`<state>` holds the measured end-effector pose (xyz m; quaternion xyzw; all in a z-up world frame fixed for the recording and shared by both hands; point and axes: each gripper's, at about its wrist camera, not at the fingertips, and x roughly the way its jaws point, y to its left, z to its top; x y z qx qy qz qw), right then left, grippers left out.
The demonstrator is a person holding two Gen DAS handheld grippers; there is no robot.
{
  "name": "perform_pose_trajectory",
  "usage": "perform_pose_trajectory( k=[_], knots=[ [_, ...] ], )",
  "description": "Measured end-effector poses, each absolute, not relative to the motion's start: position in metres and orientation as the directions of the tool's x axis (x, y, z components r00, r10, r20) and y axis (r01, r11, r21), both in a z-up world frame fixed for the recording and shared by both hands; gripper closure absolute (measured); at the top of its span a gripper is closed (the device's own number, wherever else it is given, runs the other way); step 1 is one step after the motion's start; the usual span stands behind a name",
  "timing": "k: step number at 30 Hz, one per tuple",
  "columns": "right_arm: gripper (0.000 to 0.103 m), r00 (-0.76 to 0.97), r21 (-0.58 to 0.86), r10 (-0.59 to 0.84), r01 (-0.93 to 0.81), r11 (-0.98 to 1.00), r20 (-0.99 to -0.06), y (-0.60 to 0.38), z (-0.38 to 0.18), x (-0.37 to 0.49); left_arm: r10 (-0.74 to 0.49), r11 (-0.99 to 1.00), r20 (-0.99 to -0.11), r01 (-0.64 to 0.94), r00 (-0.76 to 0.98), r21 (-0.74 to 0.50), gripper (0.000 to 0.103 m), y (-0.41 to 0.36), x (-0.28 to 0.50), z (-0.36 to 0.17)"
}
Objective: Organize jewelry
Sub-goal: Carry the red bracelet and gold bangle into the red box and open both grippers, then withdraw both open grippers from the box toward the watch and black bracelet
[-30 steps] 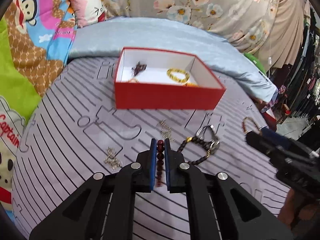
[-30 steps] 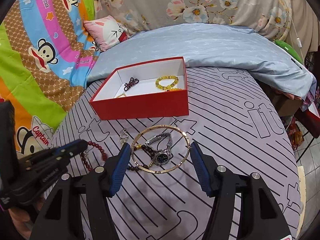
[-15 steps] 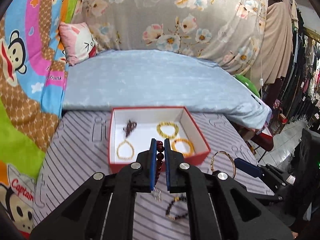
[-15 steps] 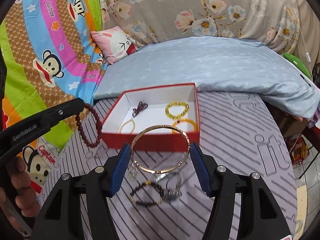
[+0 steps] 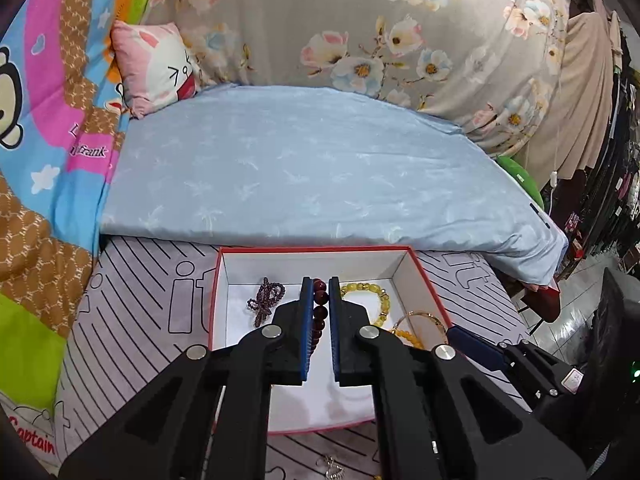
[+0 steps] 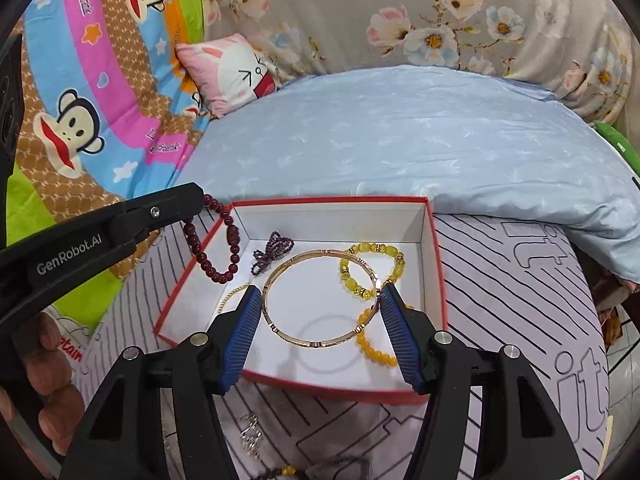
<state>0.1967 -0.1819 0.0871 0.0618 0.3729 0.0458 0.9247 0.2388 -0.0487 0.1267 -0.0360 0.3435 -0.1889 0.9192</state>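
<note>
A red box (image 5: 219, 280) (image 6: 434, 240) with a white inside lies on the grey striped mat. My left gripper (image 5: 320, 286) is shut on a dark red bead bracelet (image 5: 319, 312) (image 6: 210, 248), which hangs over the box's left wall. My right gripper (image 6: 320, 294) is shut on a thin gold bangle (image 6: 320, 296) held flat above the box's floor, its blue pads (image 6: 242, 328) pressing both sides. Inside the box lie a purple bead string (image 6: 274, 250) (image 5: 266, 298), a yellow bead bracelet (image 6: 372, 266) (image 5: 366, 290), an orange bead bracelet (image 6: 370, 340) and a thin gold chain (image 6: 234, 292).
A light blue quilt (image 5: 312, 168) is heaped just behind the box, with a pink cushion (image 5: 156, 66) beyond. Small silver pieces (image 6: 250, 438) and a dark beaded item (image 6: 320, 470) lie on the mat in front of the box. A hand (image 6: 44, 392) holds the left gripper's handle.
Both grippers moved forward from the mat to above the box, carrying the red bracelet and the gold bangle. The box now fills the lower middle of both views.
</note>
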Motion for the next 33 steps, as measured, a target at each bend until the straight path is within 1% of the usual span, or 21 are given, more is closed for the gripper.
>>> perform_pose_trajectory(
  k=[5, 8, 9, 10, 11, 12, 14, 27, 33],
  knots=[
    [0.044, 0.692, 0.161, 0.14, -0.035, 0.986, -0.709, -0.18, 0.071, 0.219, -0.369, 0.927, -0.645, 0.312, 0.67, -0.207, 0.095, -0.052, 0.259, 0.109],
    [0.043, 0.682, 0.172, 0.16, -0.05, 0.984, -0.714, -0.178, 0.066, 0.227, -0.393, 0.918, -0.644, 0.315, 0.656, -0.24, 0.094, -0.051, 0.268, 0.104],
    [0.043, 0.685, 0.169, 0.155, -0.047, 0.984, -0.712, -0.177, 0.066, 0.228, -0.388, 0.921, -0.646, 0.303, 0.657, -0.244, 0.081, -0.05, 0.27, 0.103],
    [0.042, 0.686, 0.164, 0.149, -0.043, 0.986, -0.712, -0.176, 0.066, 0.228, -0.384, 0.923, -0.645, 0.288, 0.661, -0.254, 0.058, -0.047, 0.272, 0.103],
    [0.041, 0.686, 0.166, 0.148, -0.041, 0.985, -0.712, -0.177, 0.066, 0.227, -0.377, 0.926, -0.638, 0.275, 0.671, -0.258, 0.052, -0.043, 0.272, 0.103],
    [0.041, 0.687, 0.169, 0.148, -0.037, 0.985, -0.711, -0.178, 0.066, 0.225, -0.366, 0.93, -0.633, 0.263, 0.682, -0.255, 0.05, -0.04, 0.27, 0.104],
    [0.039, 0.692, 0.176, 0.148, -0.031, 0.984, -0.707, -0.181, 0.067, 0.219, -0.354, 0.935, -0.631, 0.257, 0.69, -0.243, 0.05, -0.034, 0.266, 0.105],
    [0.039, 0.709, 0.149, 0.108, -0.004, 0.989, -0.697, -0.188, 0.069, 0.147, -0.267, 0.963, -0.635, 0.224, 0.725, -0.149, 0.05, -0.012, 0.197, 0.099],
    [0.039, 0.702, 0.15, 0.098, 0.013, 0.989, -0.706, -0.19, 0.067, 0.111, -0.26, 0.965, -0.655, 0.211, 0.71, -0.155, 0.05, -0.004, 0.163, 0.085]
  ],
)
